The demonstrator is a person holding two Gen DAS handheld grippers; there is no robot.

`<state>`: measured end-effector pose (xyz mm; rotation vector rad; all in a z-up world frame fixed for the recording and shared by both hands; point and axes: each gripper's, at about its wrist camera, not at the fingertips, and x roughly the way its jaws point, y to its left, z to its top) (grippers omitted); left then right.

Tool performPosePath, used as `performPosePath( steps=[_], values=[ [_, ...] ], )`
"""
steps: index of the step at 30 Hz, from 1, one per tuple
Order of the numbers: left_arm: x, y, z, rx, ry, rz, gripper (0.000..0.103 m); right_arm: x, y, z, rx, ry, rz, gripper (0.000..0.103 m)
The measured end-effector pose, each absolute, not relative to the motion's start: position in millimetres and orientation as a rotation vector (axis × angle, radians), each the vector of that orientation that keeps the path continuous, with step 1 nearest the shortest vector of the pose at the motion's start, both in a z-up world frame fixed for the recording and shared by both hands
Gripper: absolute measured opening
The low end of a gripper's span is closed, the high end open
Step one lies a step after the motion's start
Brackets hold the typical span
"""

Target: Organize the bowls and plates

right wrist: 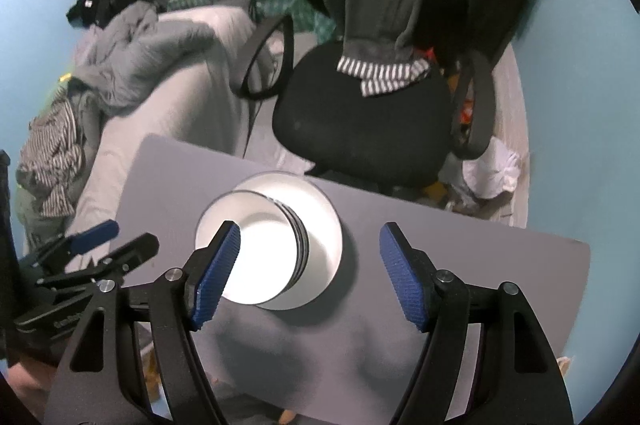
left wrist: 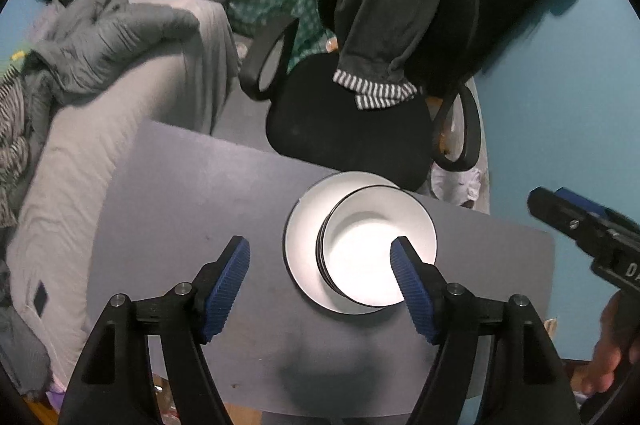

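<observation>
Left wrist: bowls [left wrist: 376, 257] apparently stacked on plate [left wrist: 304, 245].

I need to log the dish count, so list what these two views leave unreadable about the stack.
- Bowls: number unclear; both views show only stacked rims, interior glared white.
- Plate: single or several unclear; bowls cover most of it.
- Left gripper finger covers the bowls' near rim; right gripper finger does too in the right view.
</observation>
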<state>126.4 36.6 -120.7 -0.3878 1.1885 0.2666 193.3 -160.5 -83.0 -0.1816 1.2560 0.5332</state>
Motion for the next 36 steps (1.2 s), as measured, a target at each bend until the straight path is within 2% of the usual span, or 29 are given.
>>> performPosePath(
  steps=[5,13,17,36],
  values=[
    [121,22,-95,-0.330,1.133,0.267,0.080,185,-171,-57,-0.185,1.180,0.519,0.073],
    [108,3,-60,-0.293,1.077,0.230,0.081,164,-183,-19,-0.176,1.071,0.509,0.073],
    [104,-3,-47,-0.286,1.054,0.233,0.086,153,-186,-7,-0.159,1.043,0.519,0.073],
    [81,-4,-19,-0.310,1.021,0.237,0.086,127,-195,10,-0.155,0.996,0.494,0.073]
  ],
)
